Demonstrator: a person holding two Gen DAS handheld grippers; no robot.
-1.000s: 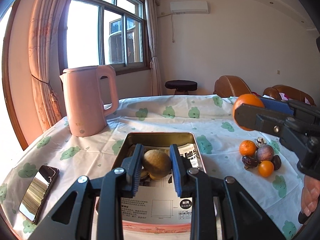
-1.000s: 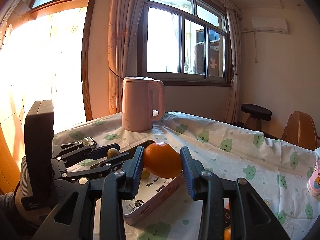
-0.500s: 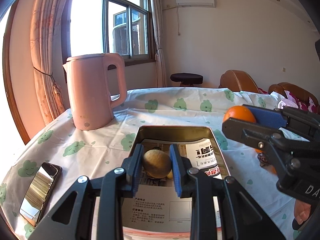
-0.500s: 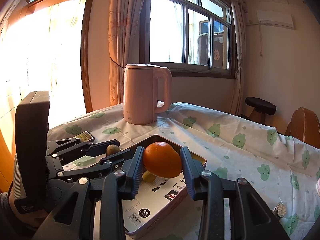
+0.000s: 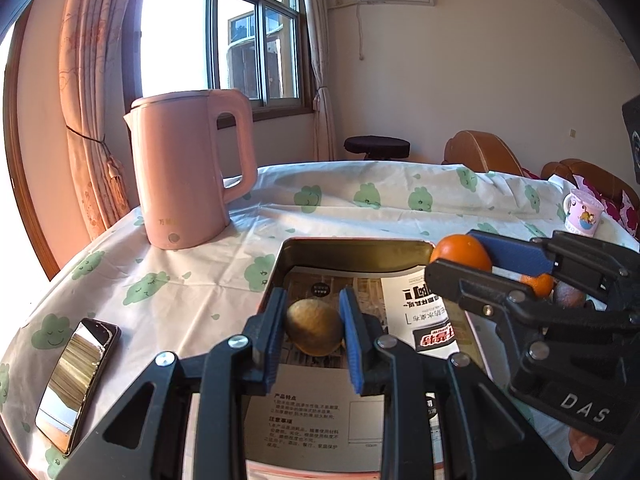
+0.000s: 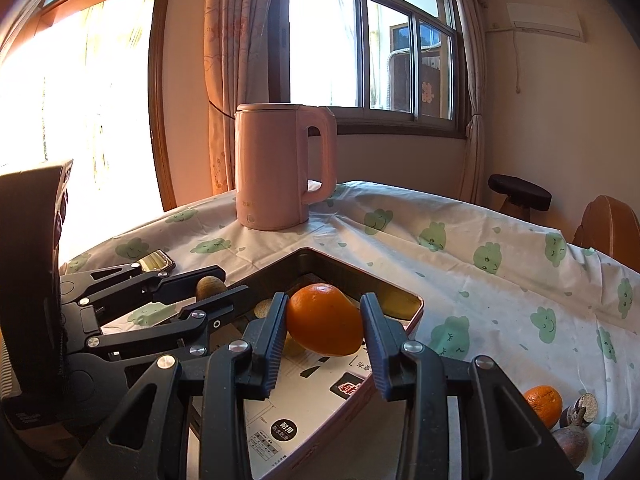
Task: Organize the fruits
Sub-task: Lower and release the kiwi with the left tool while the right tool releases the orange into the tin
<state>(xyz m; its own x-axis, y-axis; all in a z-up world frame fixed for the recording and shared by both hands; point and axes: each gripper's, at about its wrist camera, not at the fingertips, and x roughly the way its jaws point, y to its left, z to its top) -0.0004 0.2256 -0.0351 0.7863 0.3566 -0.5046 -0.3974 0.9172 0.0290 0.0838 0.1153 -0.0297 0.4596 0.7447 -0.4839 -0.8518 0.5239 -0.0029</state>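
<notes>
My left gripper (image 5: 313,322) is shut on a brown kiwi (image 5: 314,326), held over the metal tray (image 5: 356,245) lined with printed paper. The right gripper (image 6: 324,322) is shut on an orange (image 6: 325,325) above the tray's (image 6: 340,262) near right side. In the left wrist view that orange (image 5: 460,254) and the right gripper (image 5: 456,268) hang at the tray's right edge. In the right wrist view the left gripper (image 6: 218,282) with its kiwi (image 6: 210,286) reaches in from the left. Other fruit lies in the tray under the grippers, mostly hidden.
A pink kettle (image 5: 188,172) stands behind the tray at the left. A phone (image 5: 78,376) lies at the table's left edge. A small orange (image 6: 544,400) and dark fruits (image 6: 572,436) lie right of the tray. A small cup (image 5: 582,212) stands far right.
Both grippers have moved forward and down over the tray with their fruit. The kettle and tray look nearer; the right gripper with the orange now sits lower beside the left.
</notes>
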